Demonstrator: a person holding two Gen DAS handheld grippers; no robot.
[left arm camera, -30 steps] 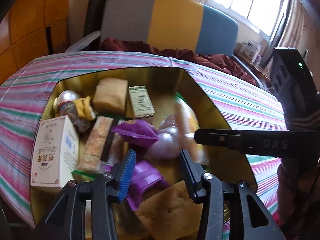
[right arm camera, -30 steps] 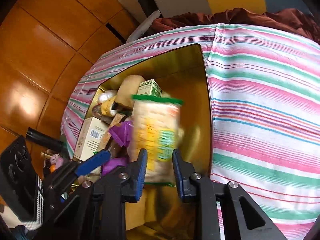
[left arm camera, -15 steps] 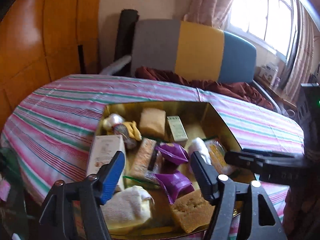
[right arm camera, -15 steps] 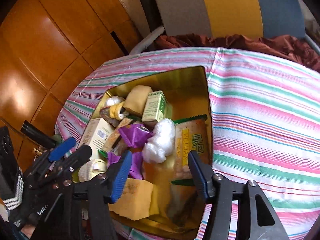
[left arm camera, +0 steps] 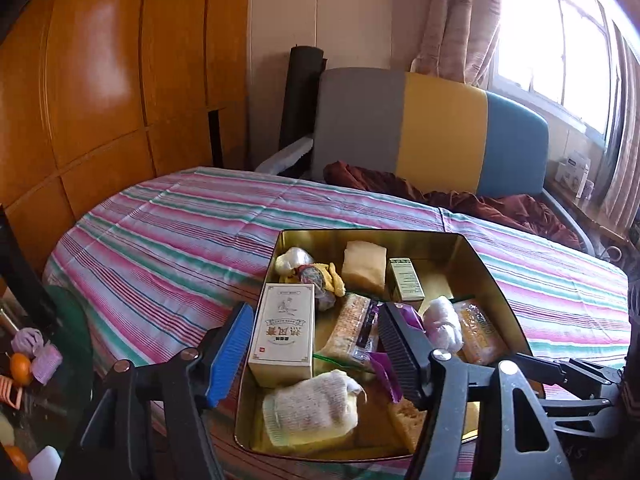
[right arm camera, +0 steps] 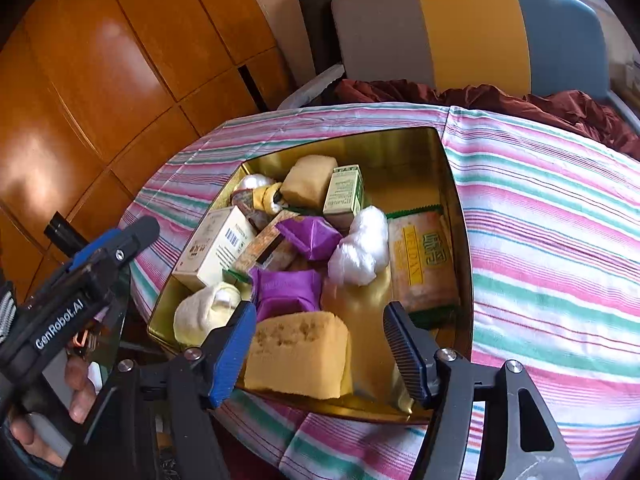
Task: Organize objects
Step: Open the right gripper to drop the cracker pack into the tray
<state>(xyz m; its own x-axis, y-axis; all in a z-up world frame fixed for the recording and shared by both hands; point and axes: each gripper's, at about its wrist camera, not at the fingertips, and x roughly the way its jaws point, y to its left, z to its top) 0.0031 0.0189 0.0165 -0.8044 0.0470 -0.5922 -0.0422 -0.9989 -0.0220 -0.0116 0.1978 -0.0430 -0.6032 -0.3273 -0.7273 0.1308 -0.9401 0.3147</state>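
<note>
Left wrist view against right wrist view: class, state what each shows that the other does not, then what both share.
Only the left wrist view shows the window and the small items on the dark surface beside the table.

Only the right wrist view shows the hand holding the left gripper, and the print on the orange snack packet.

Both show the gold tin on the striped cloth, the white box, the sponge and the chair.

The right gripper (right arm camera: 320,344) released the snack packet (right arm camera: 422,260) into the gold tin (right arm camera: 460,216); both grippers, now open, pulled back.
</note>
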